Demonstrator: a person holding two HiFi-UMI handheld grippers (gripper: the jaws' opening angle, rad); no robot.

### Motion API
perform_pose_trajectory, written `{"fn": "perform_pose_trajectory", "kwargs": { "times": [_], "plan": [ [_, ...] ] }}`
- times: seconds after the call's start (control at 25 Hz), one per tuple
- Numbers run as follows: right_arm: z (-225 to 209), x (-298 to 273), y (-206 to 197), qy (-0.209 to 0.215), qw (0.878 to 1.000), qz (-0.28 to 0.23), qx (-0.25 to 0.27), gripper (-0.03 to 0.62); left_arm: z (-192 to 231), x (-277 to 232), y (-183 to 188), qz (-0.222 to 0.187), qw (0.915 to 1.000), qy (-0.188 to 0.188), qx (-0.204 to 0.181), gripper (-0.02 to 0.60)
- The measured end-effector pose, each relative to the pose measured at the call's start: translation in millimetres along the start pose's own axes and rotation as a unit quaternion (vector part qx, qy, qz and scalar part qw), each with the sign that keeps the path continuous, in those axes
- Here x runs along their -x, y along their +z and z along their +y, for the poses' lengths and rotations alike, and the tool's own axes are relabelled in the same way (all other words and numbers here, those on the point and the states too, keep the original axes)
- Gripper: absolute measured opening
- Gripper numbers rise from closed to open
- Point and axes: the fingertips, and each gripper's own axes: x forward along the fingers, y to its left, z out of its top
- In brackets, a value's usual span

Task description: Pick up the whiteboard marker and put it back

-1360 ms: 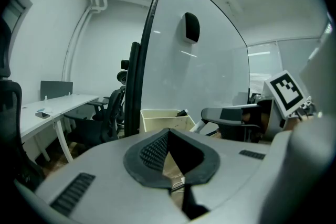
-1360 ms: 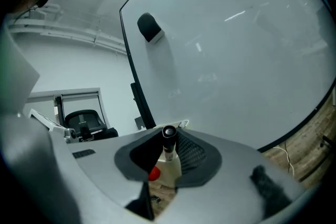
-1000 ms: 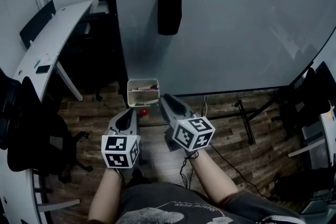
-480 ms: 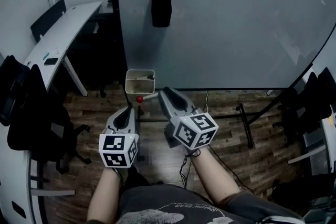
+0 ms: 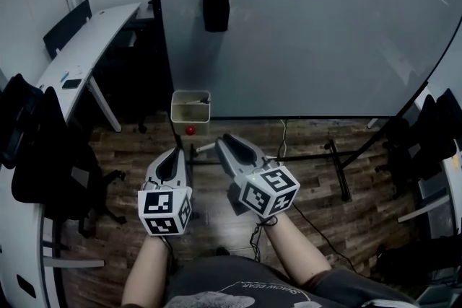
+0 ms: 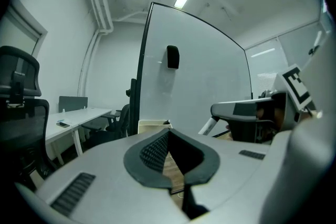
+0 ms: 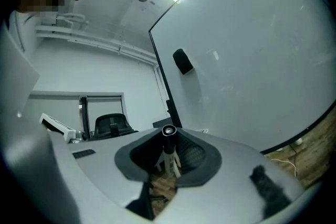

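Observation:
My right gripper [image 5: 220,141] is shut on a whiteboard marker [image 5: 205,148], whose pale barrel sticks out to the left of the tips. In the right gripper view the marker [image 7: 168,152] stands upright between the pads, black end uppermost, at the gripper's [image 7: 168,136] tips. A small white tray [image 5: 190,106] with other markers hangs at the whiteboard's [image 5: 310,32] lower left corner, a little beyond both grippers. My left gripper [image 5: 174,152] is held beside the right one, tips together and empty; from its own view [image 6: 169,132] the tray [image 6: 153,125] lies ahead.
A black eraser [image 5: 216,9] sticks high on the board. A red knob [image 5: 190,130] sits under the tray. The board's stand legs [image 5: 336,166] and a cable cross the wooden floor. A white desk [image 5: 86,47] and black chairs [image 5: 43,148] stand at the left.
Both grippers have drawn back from the tray, which now lies farther off. The marker shows sticking out of the right gripper's tips.

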Motion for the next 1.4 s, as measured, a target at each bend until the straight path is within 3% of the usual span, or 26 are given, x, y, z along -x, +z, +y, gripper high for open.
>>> {"fn": "perform_pose_trajectory", "kwargs": {
  "times": [0.84,1.4],
  "plan": [
    [90,53,-48,-0.05,0.999,0.014,-0.004,0.081,21,108,-35,0.019,0.9986,-0.036,0.034,0.012],
    [97,81,-62,-0.076,0.997,0.02,-0.008,0.082,9,125,-56,0.035,0.9971,-0.056,0.039,0.012]
  ]
}}
